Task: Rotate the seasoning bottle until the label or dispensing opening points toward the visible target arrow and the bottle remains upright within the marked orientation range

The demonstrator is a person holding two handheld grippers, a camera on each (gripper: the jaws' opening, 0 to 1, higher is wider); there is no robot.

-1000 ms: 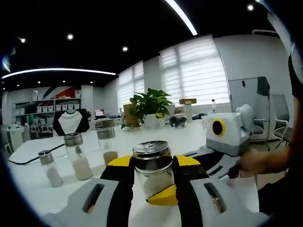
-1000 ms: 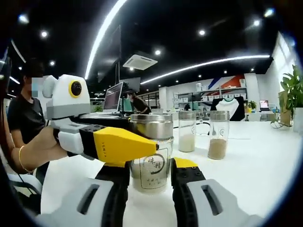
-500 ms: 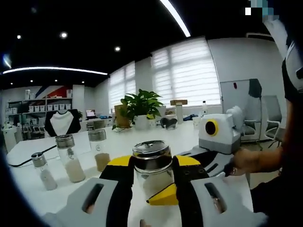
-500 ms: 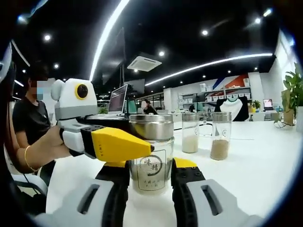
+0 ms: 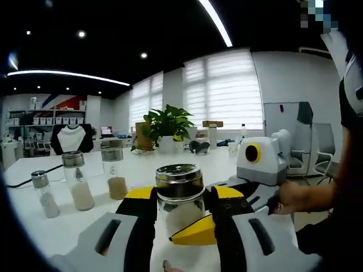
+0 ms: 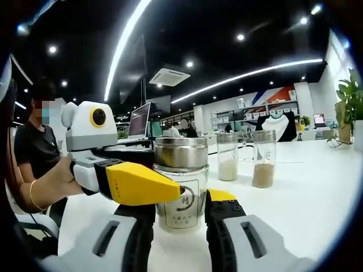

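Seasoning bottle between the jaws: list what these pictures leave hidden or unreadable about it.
- Target arrow and orientation marks: none made out in either view.
- Label of the seasoning bottle: partly covered in the right gripper view by the left gripper.
- Bottle base: hidden in the left gripper view behind the jaws.
- Label print: too small to read.

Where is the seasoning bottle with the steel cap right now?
The seasoning bottle stands upright on the white table, centred low in both views between both grippers' jaws, with other jars farther back.
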